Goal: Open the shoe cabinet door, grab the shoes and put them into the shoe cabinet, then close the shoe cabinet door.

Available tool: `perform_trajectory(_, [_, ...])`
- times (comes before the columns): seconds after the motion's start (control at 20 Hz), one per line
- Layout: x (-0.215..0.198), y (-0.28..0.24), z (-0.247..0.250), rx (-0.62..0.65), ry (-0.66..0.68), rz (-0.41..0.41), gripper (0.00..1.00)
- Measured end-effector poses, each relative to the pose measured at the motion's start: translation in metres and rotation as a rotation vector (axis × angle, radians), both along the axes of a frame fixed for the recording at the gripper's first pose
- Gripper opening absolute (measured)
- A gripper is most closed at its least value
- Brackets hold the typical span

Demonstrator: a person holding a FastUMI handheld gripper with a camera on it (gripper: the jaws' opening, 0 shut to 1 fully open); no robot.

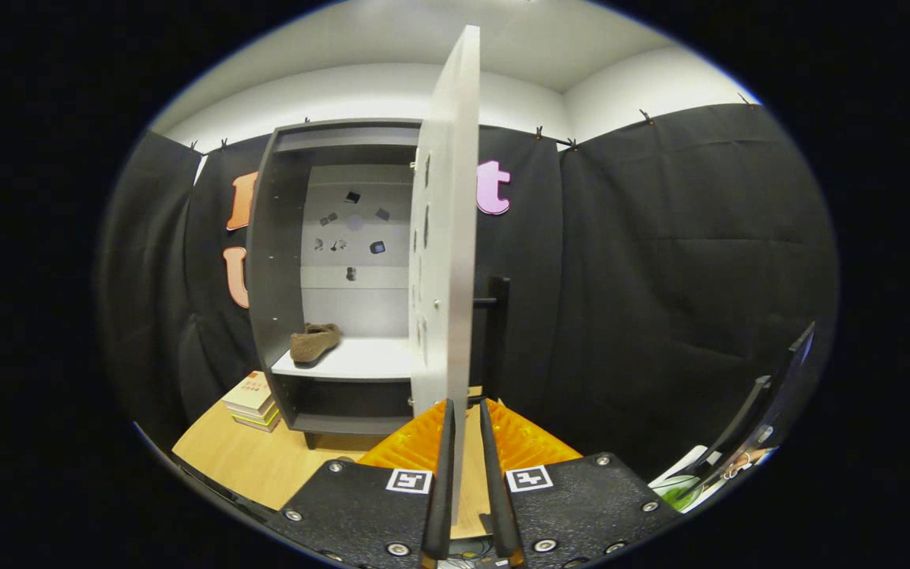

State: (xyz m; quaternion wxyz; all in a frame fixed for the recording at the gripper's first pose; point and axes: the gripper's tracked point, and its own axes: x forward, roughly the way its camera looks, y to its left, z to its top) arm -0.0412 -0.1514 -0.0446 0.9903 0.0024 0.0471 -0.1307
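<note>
The dark grey shoe cabinet [281, 237] stands open on the wooden table. Its pale door [445, 237] is swung out toward me and I see it nearly edge-on, with a black bar handle [500, 308] on its right face. My gripper [467, 405] straddles the door's free edge low down, one finger on each side and both closed against the panel. A brown shoe [314, 341] lies on the left of the white shelf [360, 359] inside the cabinet, well beyond the fingers.
A small stack of books [252, 399] lies on the wooden table [250, 462] by the cabinet's left foot. A monitor's dark edge [771, 411] rises at the right. Black cloth walls the booth behind and to both sides.
</note>
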Motion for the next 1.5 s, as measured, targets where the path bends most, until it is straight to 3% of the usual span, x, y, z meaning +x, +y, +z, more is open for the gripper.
perform_trajectory(0.25, [-0.007, 0.065, -0.031, 0.007, 0.045, 0.041, 0.21])
perform_trajectory(0.5, [0.007, 0.140, -0.076, 0.062, 0.077, 0.139, 0.21])
perform_trajectory(0.9, [0.054, 0.226, -0.218, 0.146, 0.281, 0.298, 0.21])
perform_trajectory(1.5, [0.160, 0.235, -0.387, 0.230, 0.534, 0.336, 0.21])
